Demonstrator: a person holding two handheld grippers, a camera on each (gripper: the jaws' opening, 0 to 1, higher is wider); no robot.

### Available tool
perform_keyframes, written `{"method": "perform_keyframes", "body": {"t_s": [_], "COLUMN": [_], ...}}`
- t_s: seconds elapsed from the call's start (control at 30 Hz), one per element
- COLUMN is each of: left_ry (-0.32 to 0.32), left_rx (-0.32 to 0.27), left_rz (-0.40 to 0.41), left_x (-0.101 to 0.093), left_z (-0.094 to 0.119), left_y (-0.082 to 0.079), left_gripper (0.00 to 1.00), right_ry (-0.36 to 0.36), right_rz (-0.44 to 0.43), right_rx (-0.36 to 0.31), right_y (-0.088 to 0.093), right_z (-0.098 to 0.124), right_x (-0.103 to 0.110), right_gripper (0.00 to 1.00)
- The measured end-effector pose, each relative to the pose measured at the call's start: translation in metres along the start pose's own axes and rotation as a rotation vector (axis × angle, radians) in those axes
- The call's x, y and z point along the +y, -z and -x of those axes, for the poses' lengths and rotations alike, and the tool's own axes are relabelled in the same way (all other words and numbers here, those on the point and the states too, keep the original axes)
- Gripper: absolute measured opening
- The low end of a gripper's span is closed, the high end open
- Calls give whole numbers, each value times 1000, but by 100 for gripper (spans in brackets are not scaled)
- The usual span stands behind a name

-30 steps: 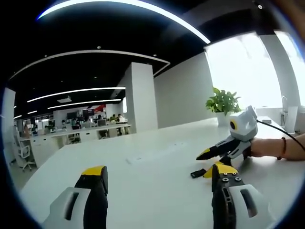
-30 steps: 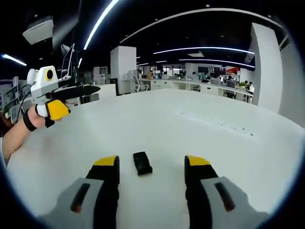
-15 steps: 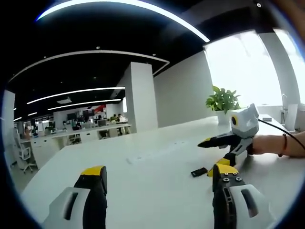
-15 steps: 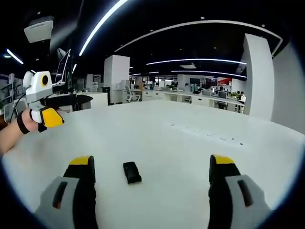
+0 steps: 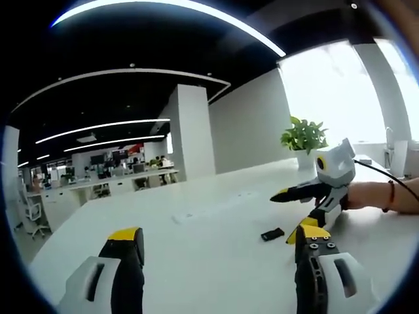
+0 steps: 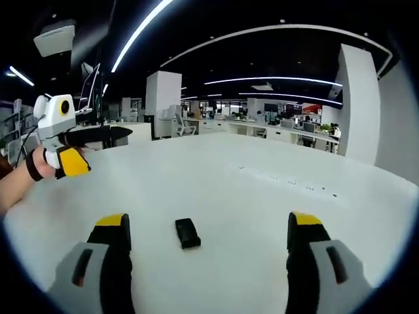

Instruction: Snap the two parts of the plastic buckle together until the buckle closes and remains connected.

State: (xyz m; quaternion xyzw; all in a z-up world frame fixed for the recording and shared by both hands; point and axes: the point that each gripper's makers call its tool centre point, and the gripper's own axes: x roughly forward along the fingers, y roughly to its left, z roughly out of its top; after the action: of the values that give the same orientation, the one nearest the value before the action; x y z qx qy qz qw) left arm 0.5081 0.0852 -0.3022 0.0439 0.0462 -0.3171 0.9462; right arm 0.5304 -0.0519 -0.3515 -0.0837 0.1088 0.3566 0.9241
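**Right gripper spread wide, buckle lying free on the table**

Since a second ago the right gripper (image 6: 207,226) has spread its jaws from narrow to wide and drawn back a little from the black buckle (image 6: 187,233), which lies untouched on the white table (image 6: 262,209) between the jaw tips, nearer the left one. The left gripper (image 5: 216,239) is held wide and empty, off to the left, well apart from the buckle (image 5: 272,233). A potted plant (image 5: 305,139) stands at the far edge of the table.
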Motion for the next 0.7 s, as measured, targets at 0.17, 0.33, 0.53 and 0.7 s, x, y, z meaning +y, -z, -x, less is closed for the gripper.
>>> {"method": "perform_keyframes", "body": {"t_s": [0.17, 0.33, 0.53, 0.7], "left_ry": [-1, -5, -9, -11], "left_rx": [7, 14, 21, 29], "left_rz": [7, 30, 61, 82], "left_x": [1, 1, 3, 3], "left_z": [-3, -4, -4, -3], "left_y": [1, 3, 6, 8], "left_gripper": [99, 99, 99, 99], "right_ry": [23, 29, 43, 56], "right_rz": [-40, -42, -41, -24], "right_rx": [-1, 7, 17, 11], "right_y": [-3, -1, -2, -6], "right_z": [3, 4, 5, 8], "right_x": [-6, -7, -6, -6], "right_gripper": [100, 100, 100, 100]}}
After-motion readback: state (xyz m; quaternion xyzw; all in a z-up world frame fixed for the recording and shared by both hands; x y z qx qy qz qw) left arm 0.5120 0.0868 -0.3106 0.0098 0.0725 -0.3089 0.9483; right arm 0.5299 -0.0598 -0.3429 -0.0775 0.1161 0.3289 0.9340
